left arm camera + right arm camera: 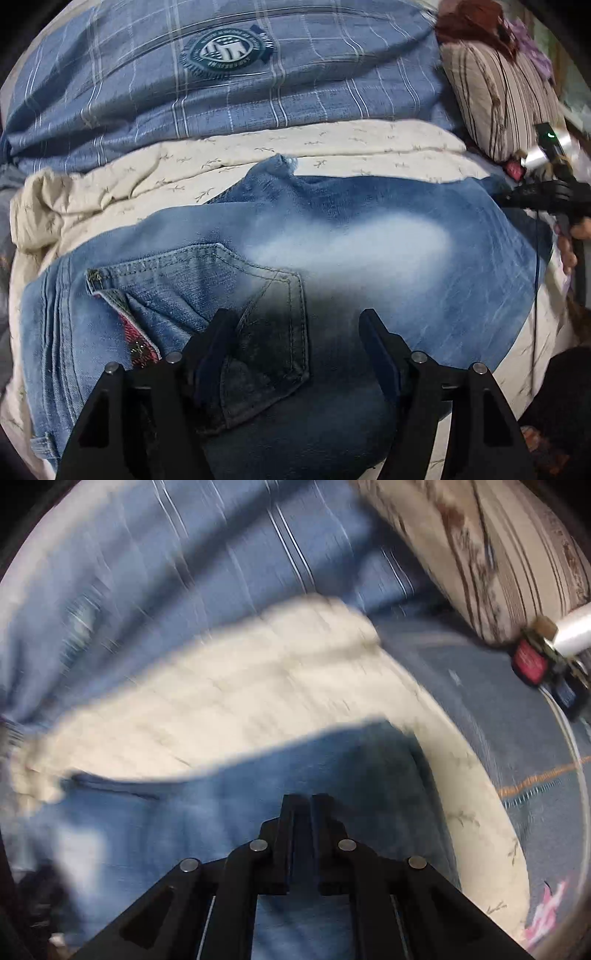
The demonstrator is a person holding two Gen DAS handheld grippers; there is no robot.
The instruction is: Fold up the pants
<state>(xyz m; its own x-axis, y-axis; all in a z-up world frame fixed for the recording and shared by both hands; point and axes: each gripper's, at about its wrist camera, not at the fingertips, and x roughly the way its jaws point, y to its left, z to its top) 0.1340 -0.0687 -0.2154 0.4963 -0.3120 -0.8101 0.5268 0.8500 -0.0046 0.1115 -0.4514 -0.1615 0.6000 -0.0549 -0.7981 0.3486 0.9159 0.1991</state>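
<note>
Hovering low over the seat of the jeans point(332, 236), your left tongs point(295, 328) stand with jaws apart and nothing between them; the two black fingers point(218, 332) straddle the back pocket point(236, 288), whose lower half lies in the shadow the tool throws, so I judge you are lined up to pinch the denim there rather than already pressing on it. That wide stance makes sense if you mean to take a thick bite of the doubled cloth near the waistband, which runs down the left side of the left wrist view with a strip of red plaid lining point(136, 339) poking out. Your right tongs point(303, 805) are squeezed almost fully together, and in the blurred right wrist view they sit over the denim's far edge; whether a thin fold of cloth is caught between the pads I cannot tell, because the fingers hide the gap. The jeans lie spread flat on the cream sheet point(229, 158), directly beneath both tools, with one small peak of denim point(280, 162) bunched up at the far edge. Farther off, the right tool's handle and a hand point(569, 243) show at the right margin of the left view. Beyond the sheet lies the blue checked quilt point(184, 92) with its round badge, and a striped pillow point(495, 96) rests at the far right, well clear of the work
</note>
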